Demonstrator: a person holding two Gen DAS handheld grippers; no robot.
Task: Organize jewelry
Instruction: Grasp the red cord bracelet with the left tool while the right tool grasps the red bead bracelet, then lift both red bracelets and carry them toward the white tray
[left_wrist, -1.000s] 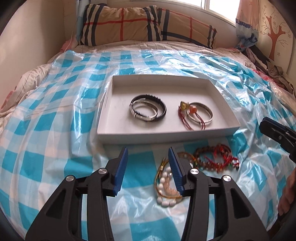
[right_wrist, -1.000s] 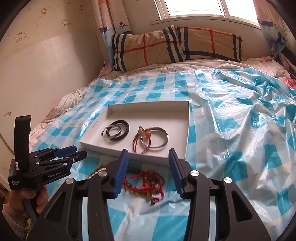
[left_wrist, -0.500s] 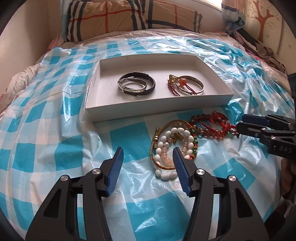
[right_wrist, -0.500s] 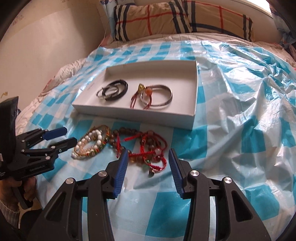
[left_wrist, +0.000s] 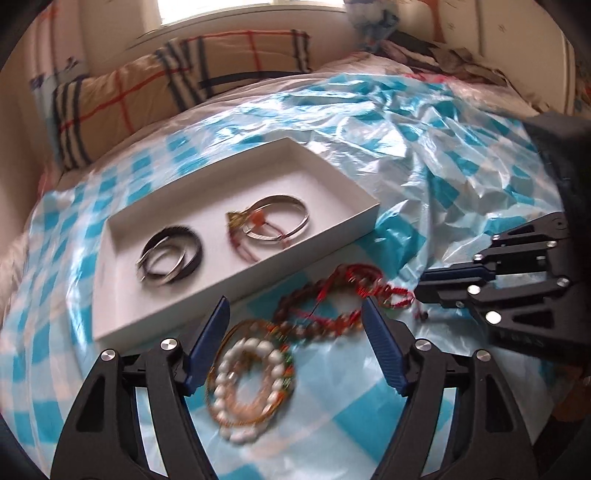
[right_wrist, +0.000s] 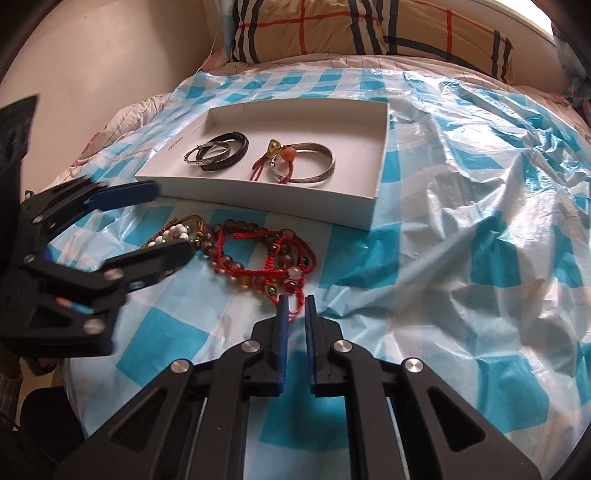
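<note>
Now your right gripper (right_wrist: 294, 301) has just snapped its jaws nearly together, and a strand of the red cord bracelets (right_wrist: 271, 253) sits between the tips; it looks pinched, though the bundle itself lies flat on the checked plastic sheet (right_wrist: 461, 229). A second ago those jaws stood apart above the same pile, so you have gone from hovering to gripping. I'd judge the lift toward the white tray (right_wrist: 382, 147) is next.

Your left gripper (left_wrist: 295, 325) has just been opening and now stands wide, nothing pressed between its pads. It has slid over from the bare sheet so that the pearl and gold bracelets (left_wrist: 251, 376) lie between its fingers, just below them. The view is blurred, so whether a pad touches a bead I cannot tell.

Count with me. Two grippers. One tray, holding two groups: a black band with a silver bangle (right_wrist: 218, 151) on the left side, a wide silver bangle with a red cord charm (right_wrist: 303, 164) on the right side. Two piles on the sheet, touching each other, just in front of the tray. One striped pillow (right_wrist: 369, 29) beyond.
</note>
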